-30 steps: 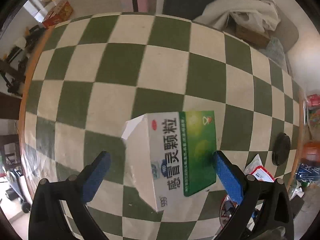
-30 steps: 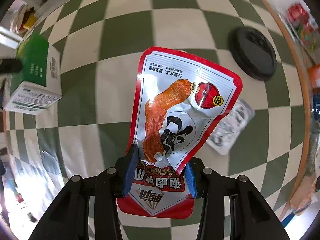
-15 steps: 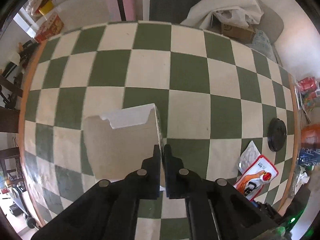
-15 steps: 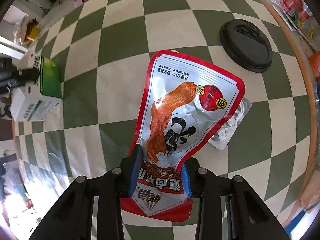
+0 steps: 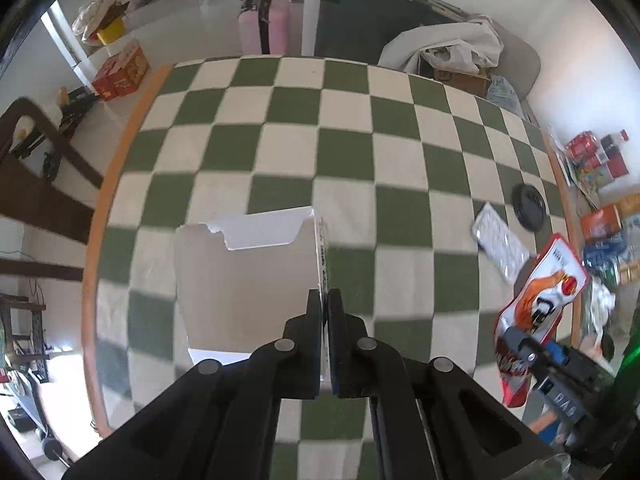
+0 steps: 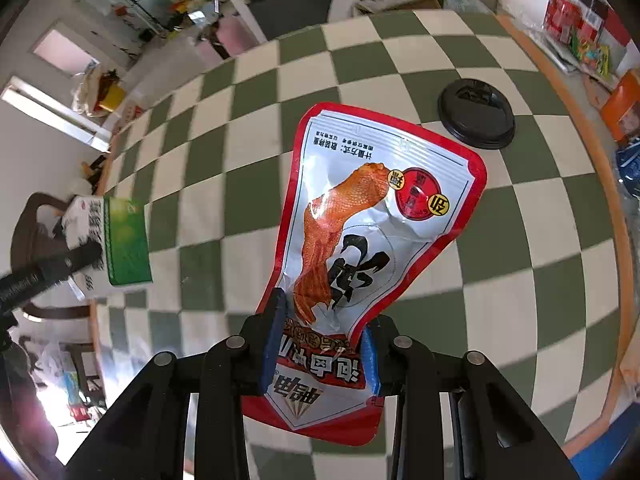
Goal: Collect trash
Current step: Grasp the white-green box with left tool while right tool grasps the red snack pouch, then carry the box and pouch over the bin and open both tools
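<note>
A red-and-silver snack pouch [image 6: 372, 240], printed with a drumstick picture and Chinese characters, is pinched at its lower end by the right gripper [image 6: 318, 354] and held above the green-and-cream checkered table [image 6: 520, 240]. A white-and-green medicine box [image 5: 248, 276], its top flap open, is clamped edge-on by the left gripper [image 5: 325, 340]. A black lid [image 6: 476, 114] and a blister pack [image 5: 500, 242] are seen on the table.

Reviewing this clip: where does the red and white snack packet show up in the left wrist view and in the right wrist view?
Left wrist view: the snack packet is at the far right edge, held up by the right gripper.
Right wrist view: it fills the centre, pinched at its lower end.
Shared landmark: the black round lid on the checkered cloth.
</note>
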The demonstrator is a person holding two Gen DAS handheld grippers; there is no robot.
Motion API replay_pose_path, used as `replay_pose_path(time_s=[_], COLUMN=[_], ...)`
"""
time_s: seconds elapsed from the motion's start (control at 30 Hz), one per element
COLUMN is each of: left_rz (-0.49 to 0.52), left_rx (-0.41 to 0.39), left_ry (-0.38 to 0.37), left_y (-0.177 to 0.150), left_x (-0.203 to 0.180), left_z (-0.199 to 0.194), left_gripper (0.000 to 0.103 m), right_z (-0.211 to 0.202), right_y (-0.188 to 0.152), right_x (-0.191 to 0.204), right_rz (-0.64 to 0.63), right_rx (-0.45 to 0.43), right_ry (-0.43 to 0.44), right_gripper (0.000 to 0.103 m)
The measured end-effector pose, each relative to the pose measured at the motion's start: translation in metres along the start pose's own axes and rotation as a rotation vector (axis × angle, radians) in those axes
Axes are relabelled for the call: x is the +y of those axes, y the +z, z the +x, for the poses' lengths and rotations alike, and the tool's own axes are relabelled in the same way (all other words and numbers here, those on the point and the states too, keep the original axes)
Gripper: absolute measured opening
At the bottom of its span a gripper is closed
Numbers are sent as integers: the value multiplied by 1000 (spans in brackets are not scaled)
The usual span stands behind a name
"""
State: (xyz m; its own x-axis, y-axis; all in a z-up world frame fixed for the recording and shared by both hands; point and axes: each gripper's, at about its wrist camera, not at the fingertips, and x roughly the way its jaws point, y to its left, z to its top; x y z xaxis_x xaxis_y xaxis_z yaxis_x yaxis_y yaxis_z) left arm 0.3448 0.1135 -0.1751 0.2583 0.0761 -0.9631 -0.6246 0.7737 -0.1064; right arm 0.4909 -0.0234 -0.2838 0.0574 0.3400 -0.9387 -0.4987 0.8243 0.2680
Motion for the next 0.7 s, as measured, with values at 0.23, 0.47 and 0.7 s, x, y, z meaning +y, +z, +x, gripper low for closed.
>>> replay_pose_path(time_s=[0.23,0.47,0.7], left_rz=[61,132,154], left_rx=[-45,-37,74], left_ry=[-33,-91,-126], left_y=[-94,-189,-273], left_x=[38,83,112], left_z=[-44,-68,-56], left_gripper=[0,0,1], right_z=[-34,-56,-57], right_y=[-94,-215,-340], right_x=[35,63,72], right_rz=[2,70,150], right_rx=[-65,-104,-17], right_ry=[3,-30,-23], right_gripper=[34,33,32])
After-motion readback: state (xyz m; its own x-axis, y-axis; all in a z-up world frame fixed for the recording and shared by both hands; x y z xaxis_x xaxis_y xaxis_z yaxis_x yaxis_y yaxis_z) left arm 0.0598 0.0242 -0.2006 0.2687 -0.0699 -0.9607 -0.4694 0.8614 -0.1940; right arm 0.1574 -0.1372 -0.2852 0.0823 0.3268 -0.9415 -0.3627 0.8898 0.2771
